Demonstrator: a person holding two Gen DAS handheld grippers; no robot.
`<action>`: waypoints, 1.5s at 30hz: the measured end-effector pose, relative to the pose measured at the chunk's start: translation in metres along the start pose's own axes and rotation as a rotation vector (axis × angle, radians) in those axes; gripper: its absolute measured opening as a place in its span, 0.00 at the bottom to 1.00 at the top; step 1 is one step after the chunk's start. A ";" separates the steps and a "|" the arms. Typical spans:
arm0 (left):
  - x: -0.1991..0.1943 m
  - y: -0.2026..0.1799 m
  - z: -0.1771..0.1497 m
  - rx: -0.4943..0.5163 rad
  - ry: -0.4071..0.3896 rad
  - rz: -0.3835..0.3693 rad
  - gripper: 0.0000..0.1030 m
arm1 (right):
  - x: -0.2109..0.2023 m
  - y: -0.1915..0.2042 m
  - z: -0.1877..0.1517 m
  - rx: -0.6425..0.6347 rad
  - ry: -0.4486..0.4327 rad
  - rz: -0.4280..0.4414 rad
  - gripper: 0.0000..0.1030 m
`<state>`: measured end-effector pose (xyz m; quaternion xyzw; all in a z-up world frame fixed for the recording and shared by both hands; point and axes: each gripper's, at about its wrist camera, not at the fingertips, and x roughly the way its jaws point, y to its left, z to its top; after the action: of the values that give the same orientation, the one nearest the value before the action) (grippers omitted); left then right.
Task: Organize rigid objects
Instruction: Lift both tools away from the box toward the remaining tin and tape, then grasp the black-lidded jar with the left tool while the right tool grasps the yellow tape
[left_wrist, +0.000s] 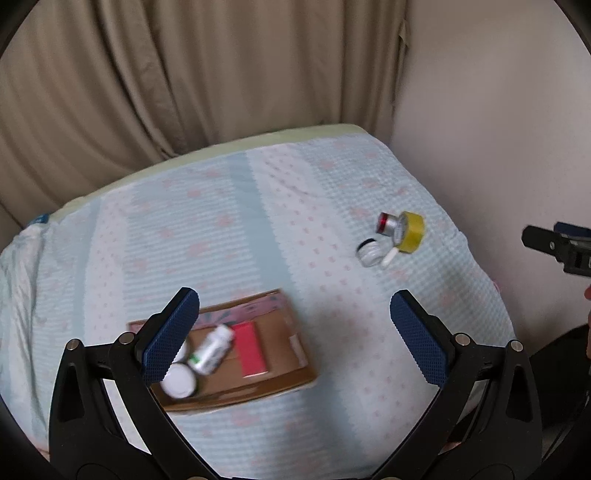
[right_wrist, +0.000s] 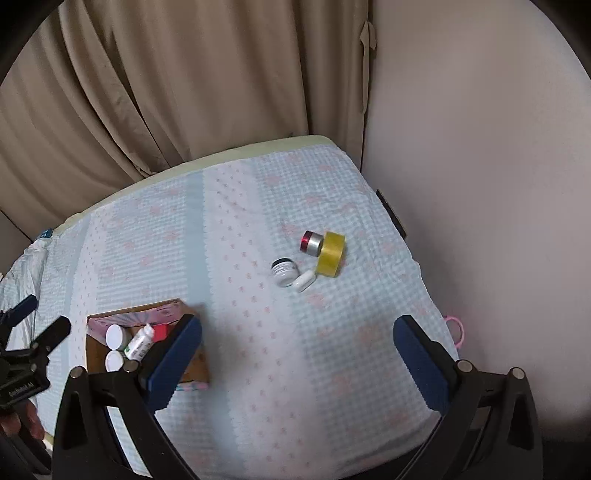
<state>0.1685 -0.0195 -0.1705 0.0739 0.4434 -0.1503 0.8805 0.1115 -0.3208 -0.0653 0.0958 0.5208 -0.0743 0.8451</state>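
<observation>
A shallow cardboard box (left_wrist: 284, 332) (right_wrist: 195, 365) lies on the bed and holds a white bottle (left_wrist: 212, 349) (right_wrist: 140, 341), two white-lidded jars (left_wrist: 179, 380) (right_wrist: 115, 335) and a red flat box (left_wrist: 251, 349) (right_wrist: 159, 331). Further right lie a yellow tape roll (left_wrist: 409, 232) (right_wrist: 330, 254), a red-capped silver jar (left_wrist: 388, 224) (right_wrist: 312, 243), a small clear jar (left_wrist: 369, 252) (right_wrist: 284, 271) and a white capsule-shaped piece (left_wrist: 389, 257) (right_wrist: 304, 281). My left gripper (left_wrist: 295, 336) is open and empty above the box's right side. My right gripper (right_wrist: 297, 354) is open and empty over bare bedding.
The bed (left_wrist: 258, 221) (right_wrist: 229, 236) has a light blue and pink patterned cover. Beige curtains (left_wrist: 184, 74) hang behind it and a pale wall (right_wrist: 480, 147) runs along its right edge. A pink ring (right_wrist: 458, 328) hangs at the bed's right side.
</observation>
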 end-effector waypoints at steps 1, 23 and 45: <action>0.008 -0.008 0.004 0.003 0.009 -0.008 1.00 | 0.009 -0.011 0.007 -0.001 0.009 0.004 1.00; 0.289 -0.121 0.031 0.517 0.305 -0.203 0.98 | 0.215 -0.083 0.083 0.183 0.255 -0.004 1.00; 0.423 -0.156 0.019 0.696 0.439 -0.399 0.49 | 0.349 -0.094 0.082 0.335 0.391 -0.040 0.57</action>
<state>0.3684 -0.2562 -0.4982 0.3086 0.5483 -0.4378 0.6423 0.3170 -0.4408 -0.3495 0.2367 0.6566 -0.1563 0.6989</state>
